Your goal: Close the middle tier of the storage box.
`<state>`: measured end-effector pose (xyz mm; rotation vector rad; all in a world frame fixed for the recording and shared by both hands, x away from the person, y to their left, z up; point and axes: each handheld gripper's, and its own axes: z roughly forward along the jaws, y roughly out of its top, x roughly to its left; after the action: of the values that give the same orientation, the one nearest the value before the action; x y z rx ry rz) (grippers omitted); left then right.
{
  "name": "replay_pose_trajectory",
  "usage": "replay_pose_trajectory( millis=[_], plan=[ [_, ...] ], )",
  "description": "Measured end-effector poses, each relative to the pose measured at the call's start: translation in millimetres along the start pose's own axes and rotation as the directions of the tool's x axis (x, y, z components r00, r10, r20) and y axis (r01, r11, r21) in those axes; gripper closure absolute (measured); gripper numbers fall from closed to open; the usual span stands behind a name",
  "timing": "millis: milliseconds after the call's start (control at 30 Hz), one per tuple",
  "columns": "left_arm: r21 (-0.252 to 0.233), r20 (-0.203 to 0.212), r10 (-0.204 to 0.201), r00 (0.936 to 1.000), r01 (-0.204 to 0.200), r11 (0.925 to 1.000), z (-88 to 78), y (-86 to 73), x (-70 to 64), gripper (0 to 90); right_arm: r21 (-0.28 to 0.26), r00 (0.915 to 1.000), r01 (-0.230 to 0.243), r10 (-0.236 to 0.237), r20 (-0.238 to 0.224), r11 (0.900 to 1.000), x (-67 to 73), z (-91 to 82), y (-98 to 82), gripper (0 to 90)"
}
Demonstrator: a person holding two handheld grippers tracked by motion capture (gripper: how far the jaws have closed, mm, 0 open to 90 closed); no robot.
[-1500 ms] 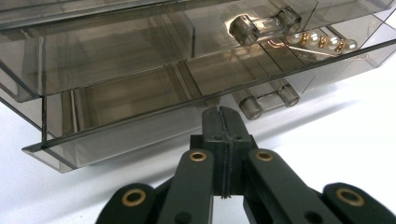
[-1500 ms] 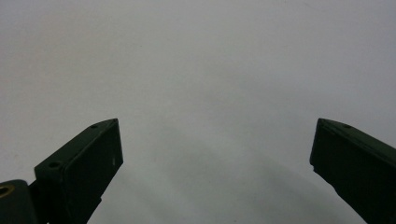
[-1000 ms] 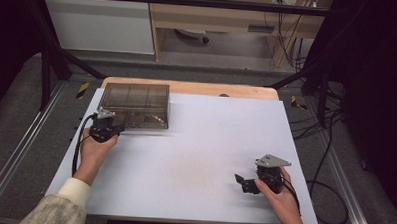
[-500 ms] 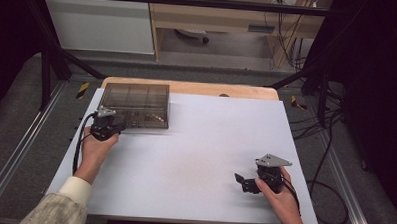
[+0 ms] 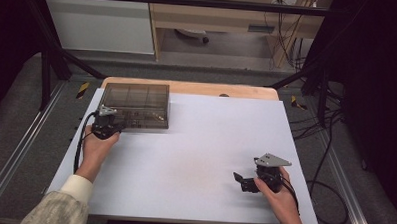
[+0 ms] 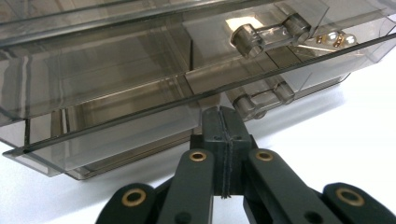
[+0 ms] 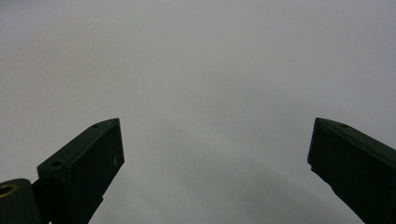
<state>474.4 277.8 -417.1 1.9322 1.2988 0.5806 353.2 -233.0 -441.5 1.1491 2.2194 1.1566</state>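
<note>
Smoky transparent plastic compartment box (image 5: 134, 106) sits at the white desk's (image 5: 195, 157) far left; left tool (image 6: 223, 122), jaws together, touches its front edge; right tool (image 7: 215, 149) gapes apart over bare desk

In the right gripper view, the right gripper (image 7: 215, 154) is seen from behind its two black, flat-faced fingers (image 7: 84, 163), which are spread wide apart with nothing held between them. One finger rises from the lower left corner, the other from the lower right. Beyond and between them, the plain white, matte surface of the desk (image 7: 201, 60) is shown, faintly shaded toward the bottom.
</note>
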Motion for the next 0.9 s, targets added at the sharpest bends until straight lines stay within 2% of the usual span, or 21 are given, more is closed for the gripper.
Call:
replay_pose_trajectory(
  millis=[233, 400, 500, 833, 900],
  plan=[
    [0.0, -0.002, -0.002, 1.0, 0.002, 1.0, 1.5, 1.7, 1.6, 90.0, 0.009, 0.9997, 0.001, -0.001, -0.023, 1.0, -0.6, 2.0, -1.4, 2.6],
    [0.008, -0.003, -0.002, 1.0, 0.002, 1.0, 3.2, 1.3, 3.9, 90.0, 0.021, 0.9999, -0.01, 0.01, -0.006, 1.0, -1.8, 2.8, -2.2, 3.4],
    [0.012, -0.002, 0.001, 1.0, -0.001, 0.9999, 4.1, 1.5, 4.4, 90.0, 0.02, 1.0, -0.003, 0.003, -0.009, 1.0, -2.9, 3.2, -3.1, 3.7],
    [0.02, -0.007, 0.013, 0.9999, -0.013, 0.9997, 5.9, 6.3, 4.6, 90.0, 0.028, 0.9997, -0.022, 0.022, -0.012, 0.999, -4.1, 5.9, -3.0, 3.4],
    [0.014, -0.006, 0.011, 0.9999, -0.011, 0.9998, 6.1, 6.5, 4.4, 90.0, 0.016, 0.9997, -0.021, 0.021, -0.014, 1.0, -5.2, 5.9, -2.9, 3.0]
  ],
)
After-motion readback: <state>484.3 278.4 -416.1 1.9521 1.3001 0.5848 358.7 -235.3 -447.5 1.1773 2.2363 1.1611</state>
